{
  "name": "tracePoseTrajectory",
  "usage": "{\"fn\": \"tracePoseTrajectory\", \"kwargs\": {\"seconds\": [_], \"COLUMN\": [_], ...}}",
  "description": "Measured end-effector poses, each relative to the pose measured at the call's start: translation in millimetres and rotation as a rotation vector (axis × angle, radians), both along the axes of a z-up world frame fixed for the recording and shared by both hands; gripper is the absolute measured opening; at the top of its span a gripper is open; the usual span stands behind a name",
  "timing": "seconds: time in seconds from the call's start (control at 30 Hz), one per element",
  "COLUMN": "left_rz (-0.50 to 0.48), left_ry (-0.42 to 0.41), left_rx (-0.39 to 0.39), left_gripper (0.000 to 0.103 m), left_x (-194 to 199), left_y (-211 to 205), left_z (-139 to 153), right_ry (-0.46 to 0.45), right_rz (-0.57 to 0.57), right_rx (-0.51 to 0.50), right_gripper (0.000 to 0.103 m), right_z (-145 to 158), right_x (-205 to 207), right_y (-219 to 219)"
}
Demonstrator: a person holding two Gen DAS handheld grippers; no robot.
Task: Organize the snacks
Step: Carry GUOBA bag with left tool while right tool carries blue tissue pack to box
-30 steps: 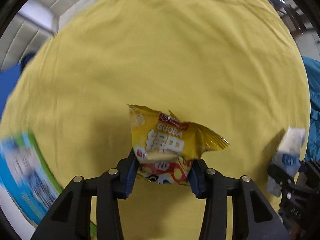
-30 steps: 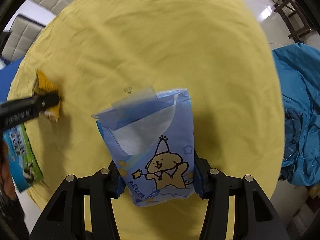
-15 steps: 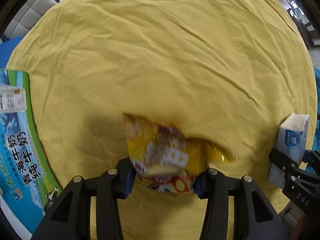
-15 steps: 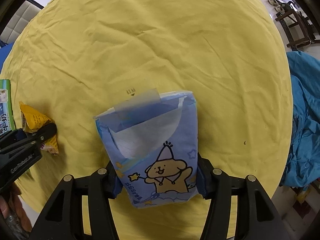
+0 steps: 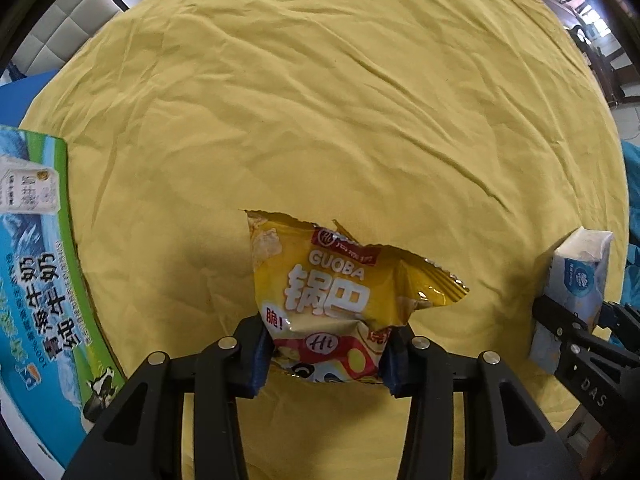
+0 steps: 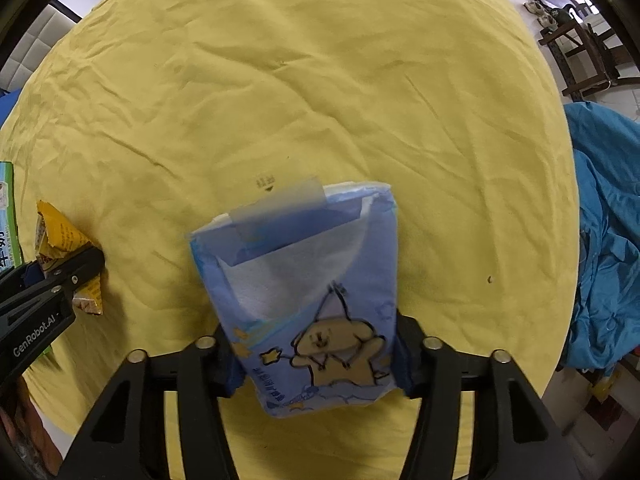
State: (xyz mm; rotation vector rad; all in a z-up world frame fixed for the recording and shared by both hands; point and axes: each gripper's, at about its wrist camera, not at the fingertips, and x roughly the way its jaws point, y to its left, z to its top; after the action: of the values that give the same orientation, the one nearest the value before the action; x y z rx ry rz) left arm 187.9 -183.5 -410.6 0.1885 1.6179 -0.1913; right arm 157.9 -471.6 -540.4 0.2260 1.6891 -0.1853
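Observation:
A yellow GUOBA snack bag [image 5: 332, 296] hangs between the blue pads of my left gripper [image 5: 326, 354], which is shut on its lower end, above the yellow tablecloth [image 5: 320, 100]. My right gripper [image 6: 320, 360] is shut on a blue tissue pack [image 6: 308, 296] printed with a cartoon bear, its clear flap lifted. In the right wrist view the snack bag [image 6: 60, 236] and left gripper [image 6: 76, 276] show at the far left. The tissue pack [image 5: 580, 276] and right gripper [image 5: 576, 332] appear at the left wrist view's right edge.
A blue and green milk carton box [image 5: 44, 280] lies at the table's left edge, with a small white carton [image 5: 28, 192] on it. Blue cloth [image 6: 600, 240] is heaped off the table to the right. Chairs [image 6: 580, 52] stand beyond the far right edge.
Both grippers have kept hold of their loads. The left gripper swung so the milk box came into view at left, and the snack bag has stopped shaking. The tissue pack tilted slightly.

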Motion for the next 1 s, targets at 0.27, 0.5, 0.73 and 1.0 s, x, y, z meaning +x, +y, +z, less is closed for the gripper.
{"fn": "tracePoseTrajectory", "kwargs": {"seconds": [0.27, 0.5, 0.73, 1.0], "left_rz": [-0.006, 0.008, 0.019, 0.093], "left_ry": [-0.089, -0.164, -0.244, -0.277], "left_rx": [-0.019, -0.064, -0.148, -0.205], "left_gripper": [0.04, 0.04, 0.04, 0.04], "left_x": [-16.0, -44.7, -59.9, -58.5], "left_y": [4.0, 26.0, 66.0, 164.0], "left_z": [47.0, 103.3, 171.2, 209.0], "right_ry": [-0.05, -0.143, -0.238, -0.333], "right_rz": [0.012, 0.038, 0.071, 0.141], "right_rx": [0.018, 0.058, 0.096, 0.169], "right_gripper": [0.045, 0.045, 0.045, 0.044], "right_z": [26.6, 76.1, 144.0, 212.8], "right_x": [-10.4, -17.7, -23.3, -20.1], "right_y": [22.3, 52.9, 92.2, 170.7]}}
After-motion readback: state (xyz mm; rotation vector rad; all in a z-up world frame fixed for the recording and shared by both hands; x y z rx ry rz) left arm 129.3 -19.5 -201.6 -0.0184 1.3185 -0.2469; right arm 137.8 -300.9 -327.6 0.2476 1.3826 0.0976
